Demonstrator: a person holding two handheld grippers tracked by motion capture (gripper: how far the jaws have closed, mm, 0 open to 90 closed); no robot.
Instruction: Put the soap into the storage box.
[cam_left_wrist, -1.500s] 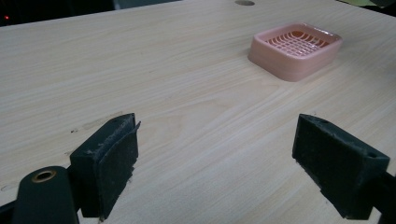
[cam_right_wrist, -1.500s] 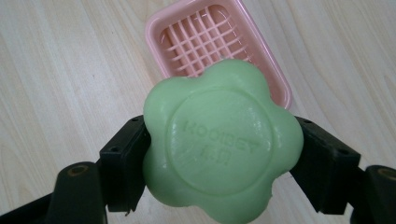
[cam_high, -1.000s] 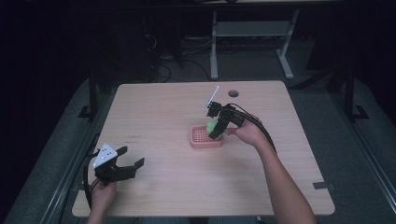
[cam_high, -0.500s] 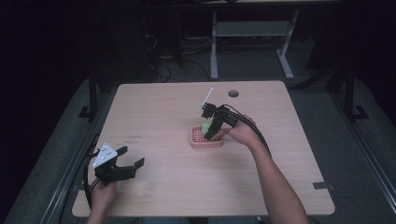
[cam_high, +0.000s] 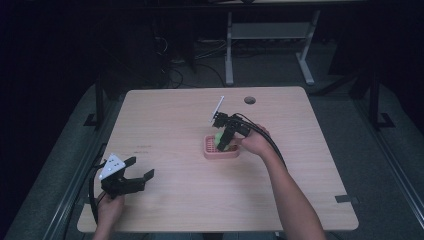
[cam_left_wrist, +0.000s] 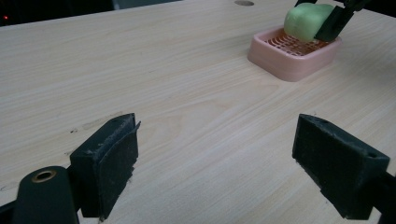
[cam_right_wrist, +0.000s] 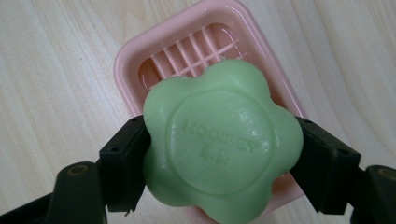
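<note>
Two grippers are at work over a wooden table, and only one is busy. The right gripper pinches a green flower-shaped soap between its jaws, one black pad pressed against each side of the bar. In the right gripper view the soap sits directly above a pink soap dish, whose slatted floor shows past the soap's upper edge.

Compared with a second ago, the right hand has tipped the gripper downward and drawn it in toward the dish: then the soap was held at the far edge of the dish, a little higher, and now in the high view it covers the dish's middle. From the left gripper view the soap appears to hang just over the slats of the dish, though I cannot tell whether its underside already touches them. I judge that the carrying is nearly over and the setting-down is what remains; the soap seems well centred, so easing it down and then letting the jaws part should be enough. A slick bar could slide on release if it is dropped from any height.

The left gripper has not moved in that time. It rests near the table's front left corner, well apart from the dish, with its jaws spread wide and nothing between them
</note>
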